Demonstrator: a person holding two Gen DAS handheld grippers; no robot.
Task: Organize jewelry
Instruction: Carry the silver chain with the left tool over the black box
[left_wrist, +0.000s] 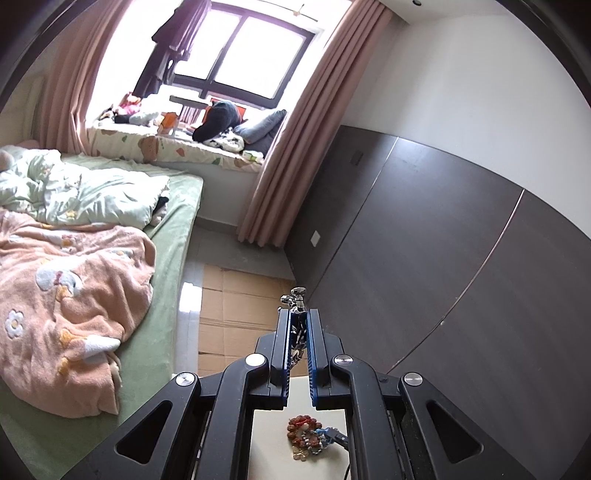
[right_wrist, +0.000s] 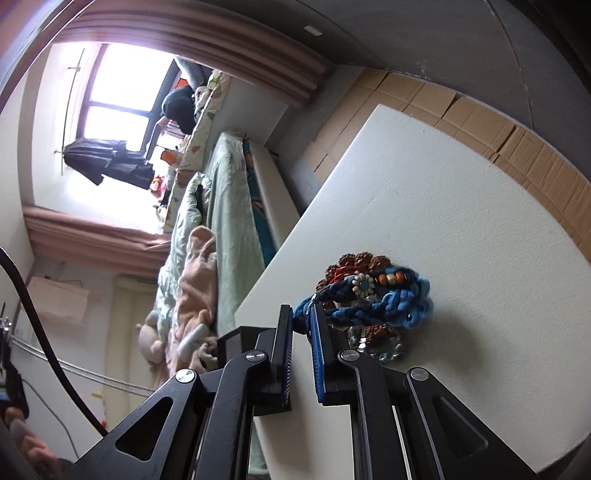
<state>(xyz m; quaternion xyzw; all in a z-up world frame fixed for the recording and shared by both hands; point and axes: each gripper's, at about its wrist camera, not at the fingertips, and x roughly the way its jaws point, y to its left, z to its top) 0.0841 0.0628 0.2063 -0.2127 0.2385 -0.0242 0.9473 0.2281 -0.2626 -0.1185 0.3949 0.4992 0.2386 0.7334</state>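
My left gripper (left_wrist: 298, 314) is shut on a silver metal chain (left_wrist: 294, 300) and holds it high above the white foam board (left_wrist: 269, 435); the chain's clasp end sticks out past the fingertips. A pile of jewelry (left_wrist: 304, 434) lies on the board below. My right gripper (right_wrist: 301, 314) is shut on a blue braided cord bracelet (right_wrist: 388, 295) with a flower bead, at the pile's edge. Under it lie a brown bead bracelet (right_wrist: 369, 260) and clear beads (right_wrist: 388, 354).
The white foam board (right_wrist: 443, 221) lies on flattened cardboard (right_wrist: 517, 147) on the floor. A bed with a pink blanket (left_wrist: 66, 302) stands to the left. A dark wall panel (left_wrist: 443, 240) and pink curtains (left_wrist: 295, 147) are to the right.
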